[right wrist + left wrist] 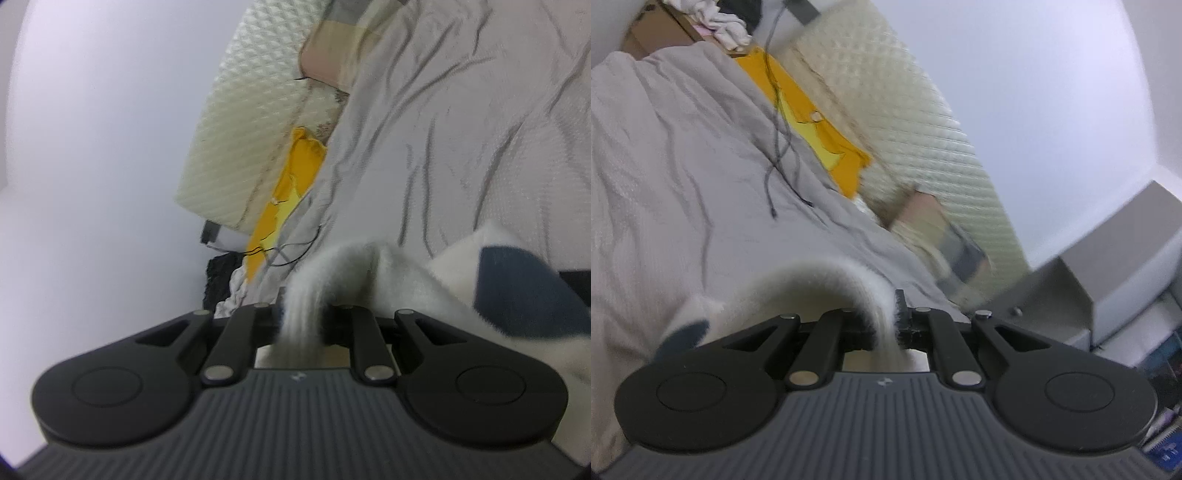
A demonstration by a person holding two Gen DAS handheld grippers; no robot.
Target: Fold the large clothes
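2 grippers pinch a fuzzy cream sweater (820, 284) with navy patches

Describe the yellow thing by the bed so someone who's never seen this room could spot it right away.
Start at the wide bed under its wrinkled pale grey cover. Follow its far edge to the quilted cream mattress leaning on the wall. In the gap between them lies a flat orange-yellow cloth, with thin black cables trailing beside it; it is the only bright colour among greys and whites.

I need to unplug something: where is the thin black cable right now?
In the left wrist view, the thin black cable trails across the wrinkled grey bedsheet, just left of the orange-yellow cloth by the cream quilted headboard.
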